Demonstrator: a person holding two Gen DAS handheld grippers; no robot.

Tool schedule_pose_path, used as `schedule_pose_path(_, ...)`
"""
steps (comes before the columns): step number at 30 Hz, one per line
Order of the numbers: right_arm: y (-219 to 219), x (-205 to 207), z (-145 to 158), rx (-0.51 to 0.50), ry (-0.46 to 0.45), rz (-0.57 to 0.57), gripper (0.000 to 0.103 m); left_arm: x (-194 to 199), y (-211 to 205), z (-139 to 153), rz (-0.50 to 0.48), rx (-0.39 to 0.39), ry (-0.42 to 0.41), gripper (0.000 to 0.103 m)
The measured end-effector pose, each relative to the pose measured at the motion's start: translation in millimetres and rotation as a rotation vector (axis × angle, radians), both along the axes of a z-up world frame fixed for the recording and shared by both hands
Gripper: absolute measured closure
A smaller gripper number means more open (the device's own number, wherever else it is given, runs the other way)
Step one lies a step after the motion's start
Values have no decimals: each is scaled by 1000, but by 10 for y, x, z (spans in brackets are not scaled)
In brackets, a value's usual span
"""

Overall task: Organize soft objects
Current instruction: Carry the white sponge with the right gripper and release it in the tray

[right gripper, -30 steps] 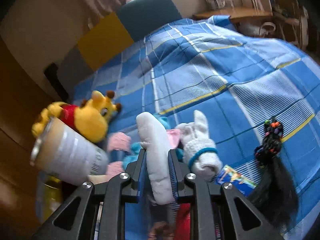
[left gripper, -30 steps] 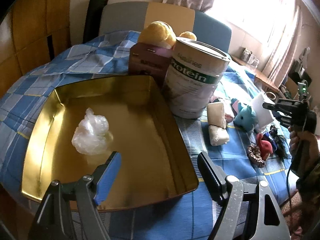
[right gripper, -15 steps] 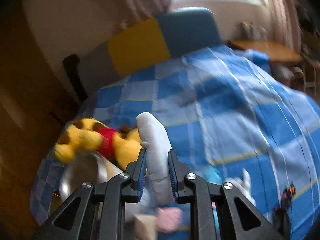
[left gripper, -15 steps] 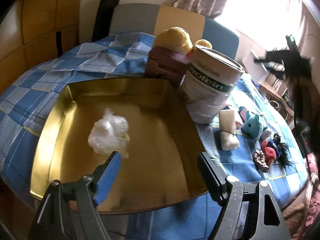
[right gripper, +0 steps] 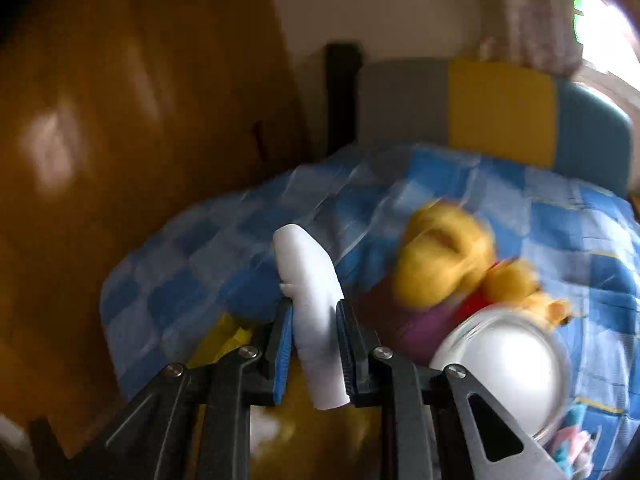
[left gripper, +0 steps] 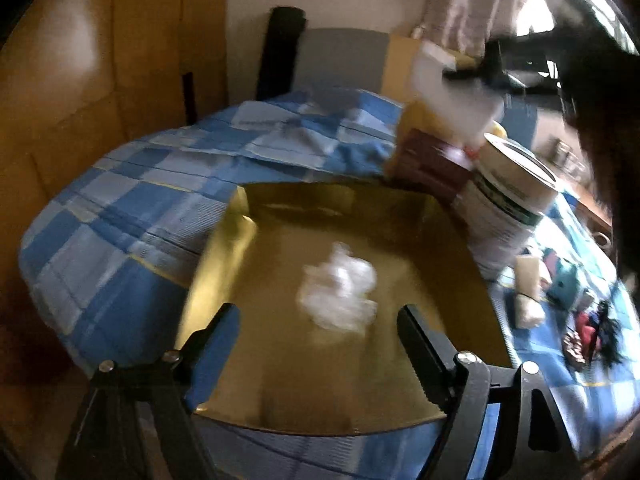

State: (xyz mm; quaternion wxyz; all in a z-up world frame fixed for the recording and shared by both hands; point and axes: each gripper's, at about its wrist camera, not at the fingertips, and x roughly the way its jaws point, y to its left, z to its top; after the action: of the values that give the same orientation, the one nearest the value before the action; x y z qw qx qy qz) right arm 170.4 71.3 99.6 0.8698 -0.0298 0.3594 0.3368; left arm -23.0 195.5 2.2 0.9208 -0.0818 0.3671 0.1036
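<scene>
Both tongs are in my sight, one in each hand. On my left tongs (left gripper: 320, 328) the jaws are wide apart and opening a bit more, with nothing pinched between them. They hang over the near edge of the gold tray (left gripper: 224, 248), which lies on the blue checked bed cover (left gripper: 120, 240). Inside the tray, just past the tips of the left tongs, sits a crumpled ball of clear plastic (left gripper: 340, 288). It touches neither finger. My right tongs (right gripper: 314, 320) are squeezed tight on a soft white roll (right gripper: 310, 280). The roll stands up between the two fingers and pokes out both above and below them. In the left view I can see that same roll (left gripper: 456, 92) held up in the air past the far right corner of the tray, above the boxes and the tin. Just beside the tray on the right stands a big white tin (left gripper: 508, 216) with a green band, and a dark red box (left gripper: 432, 160) leans right behind the tray's far corner. A yellow bear toy (right gripper: 448, 256) in a red shirt lies on the bed behind the tin. Farther right on the bed is a small heap of soft things: two cream rolls (left gripper: 528, 292), a teal plush toy (left gripper: 564, 284) and some dark hair ties (left gripper: 604, 332), all too blurry for me to tell apart well. Way at the back I see a headboard (right gripper: 500, 112) in grey, yellow and blue.
</scene>
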Motion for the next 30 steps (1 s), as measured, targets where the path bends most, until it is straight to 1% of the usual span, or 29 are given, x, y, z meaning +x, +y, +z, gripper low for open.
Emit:
schedule_pose_path(1,75,-83,-108,-14,16,20,83,-24,39,25,13,10,-6,21)
schedule_pose_path(3,241,-265,-409,-96,32,41,83,-73,101,73,37,32,-20,21)
schedule_pose_path(5,302,-369,-662,-172,43,44,83,-128,153,123,66,59,-38,16)
schedule_pose_path(6,348,-436,-807,-219,44,45,83,-151,165,139,74,67,-45,14)
schedule_pose_path(9,470,-564,-1151,-364,21,17,81,-199,204,187,89,83,-63,13)
schedule_pose_path(11,461,-577,-1339,-406,21,0,79,-219,217,205,95,91,-69,13)
schedule_pose_path(14,386,-571,-1510,-433,17,-26,77,-226,204,223,96,103,-71,13)
schedule_pose_path(17,280,-584,-1545,-427,24,-53,74,-240,187,237,99,119,-76,9)
schedule_pose_path(19,269,-632,-1501,-429,7,-68,70,-257,171,250,100,127,-80,8)
schedule_pose_path(21,262,-705,-1447,-449,-23,-81,70,-261,164,260,100,135,-81,7)
schedule_pose_path(23,252,-759,-1379,-431,-41,-75,70,-268,152,272,101,139,-82,7)
schedule_pose_path(27,167,-784,-1292,-343,-3,-60,69,-292,127,290,97,144,-87,5)
schedule_pose_path(28,156,-786,-1278,-329,-1,-63,66,-299,120,293,96,143,-89,4)
schedule_pose_path(30,121,-797,-1237,-309,-2,-76,65,-309,120,295,94,137,-93,2)
